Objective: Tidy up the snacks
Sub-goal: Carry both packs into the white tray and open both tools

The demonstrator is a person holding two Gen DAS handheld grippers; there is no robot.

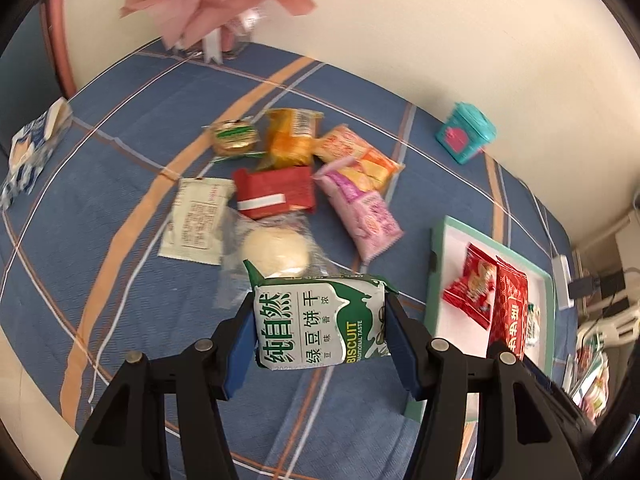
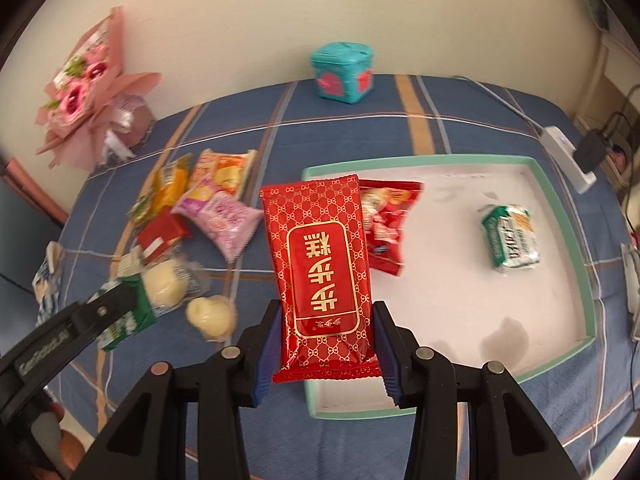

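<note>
Glossy foil red packet (image 2: 320, 264), shiny plastic biscuit wrapper (image 1: 320, 320), matt woven plaid cloth (image 1: 120, 208)

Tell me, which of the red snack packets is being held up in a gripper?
The long red packet with gold lattice, clamped in the right gripper. The other red packet lies in the tray; the red box stays on the cloth.

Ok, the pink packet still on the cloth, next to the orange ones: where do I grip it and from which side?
Grip the pink packet across its narrow width, near the free end pointing away from the pile, coming down from above. It lies flat on the tablecloth; its other end touches the orange packets, so that end is crowded.
</note>
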